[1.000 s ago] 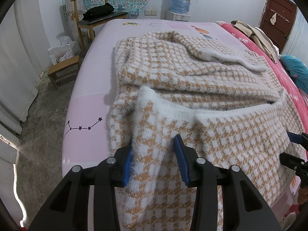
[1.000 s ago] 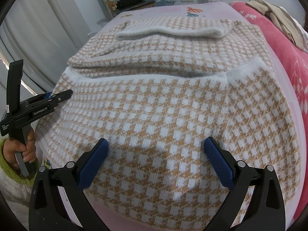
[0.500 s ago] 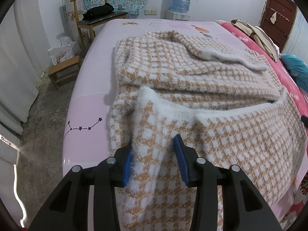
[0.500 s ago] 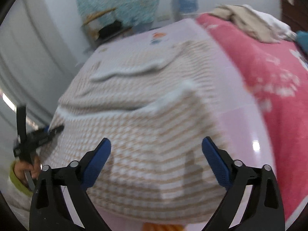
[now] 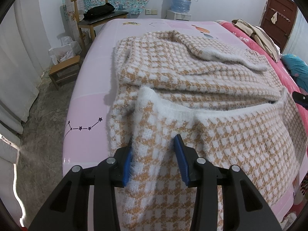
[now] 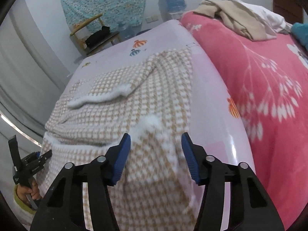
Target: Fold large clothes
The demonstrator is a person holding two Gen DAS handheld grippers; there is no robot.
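- Tan-and-white houndstooth knit: the fuzzy sweater [image 5: 202, 100] lies spread over the pink bed sheet [image 5: 90, 88], its near end draped over the bed edge toward me and a white fluffy hem band running across its middle.
- My left gripper [image 5: 154, 157] pinches a raised ridge of the sweater at its near-left corner; both blue pads press into the fluffy knit.
- My right gripper [image 6: 156, 154] sits over the sweater's near-right corner, jaws closing, with the white-trimmed corner between the blue pads. The picture is blurred there, and I see the pads standing clear of the cloth on either side.
- From the right wrist view I can see the left gripper at the far left edge, gripped by a hand [image 6: 28, 192] in a green cuff.
- A red floral blanket [image 6: 259, 86] lies beside the pink sheet on the right, with beige clothing [image 6: 231, 17] heaped on it.
- Beyond the bed stand a wooden chair [image 5: 92, 13] carrying a black bag, a low wooden stool [image 5: 64, 70] and a water dispenser [image 5: 181, 3].
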